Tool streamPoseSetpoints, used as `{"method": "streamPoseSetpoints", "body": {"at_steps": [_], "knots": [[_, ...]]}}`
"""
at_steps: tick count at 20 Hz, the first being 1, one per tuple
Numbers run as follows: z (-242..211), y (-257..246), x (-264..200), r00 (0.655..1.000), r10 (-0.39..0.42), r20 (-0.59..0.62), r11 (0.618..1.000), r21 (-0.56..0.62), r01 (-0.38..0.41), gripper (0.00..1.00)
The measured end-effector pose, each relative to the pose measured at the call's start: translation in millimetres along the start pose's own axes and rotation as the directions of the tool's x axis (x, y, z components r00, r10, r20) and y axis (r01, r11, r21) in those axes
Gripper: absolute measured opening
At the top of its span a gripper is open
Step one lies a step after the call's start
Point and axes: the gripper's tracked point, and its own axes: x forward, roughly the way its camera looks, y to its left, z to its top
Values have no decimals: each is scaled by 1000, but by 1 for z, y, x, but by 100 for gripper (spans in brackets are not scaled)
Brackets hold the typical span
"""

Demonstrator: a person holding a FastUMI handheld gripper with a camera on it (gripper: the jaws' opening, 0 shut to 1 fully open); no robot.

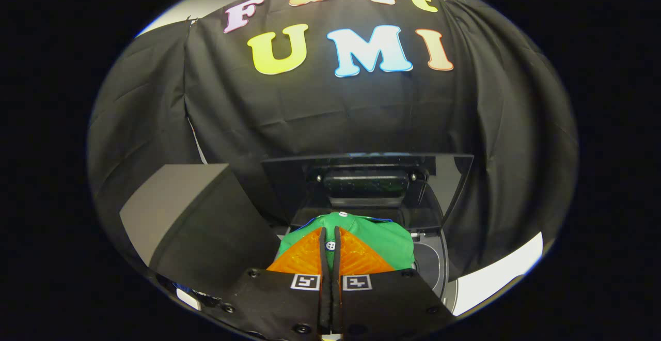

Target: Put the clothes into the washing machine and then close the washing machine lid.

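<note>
Above the open top of the washing machine (431, 266), the gripper (330, 235) is pointing forward and slightly downward toward the raised lid (444, 186). Its 2 orange fingers (304, 256) are standing nearly together, with only a thin dark slit between them, and they are pinching a fold of the green garment (382, 237). A white button (330, 245) of the garment is sitting in the slit near the fingertips, so both fingers are pressing on the cloth.

The green garment is bulging up and forward from the fingertips, spreading to both sides of them, wider toward the right. Its long axis is running across the fingers, side to side; a white patch at its far edge is facing the lid. Whether the garment is touching the machine cannot be told.

The lid is standing upright at the rear edge of the machine, its dark glossy inner face turned toward the gripper. A grey box (181, 212) is standing just beside the machine's left edge.
</note>
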Motion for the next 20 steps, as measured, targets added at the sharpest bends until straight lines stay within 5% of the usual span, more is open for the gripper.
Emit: {"method": "streamPoseSetpoints", "body": {"at_steps": [20], "knots": [[-129, -55, 105, 949, -91, -301, 993, 47, 110, 2]]}}
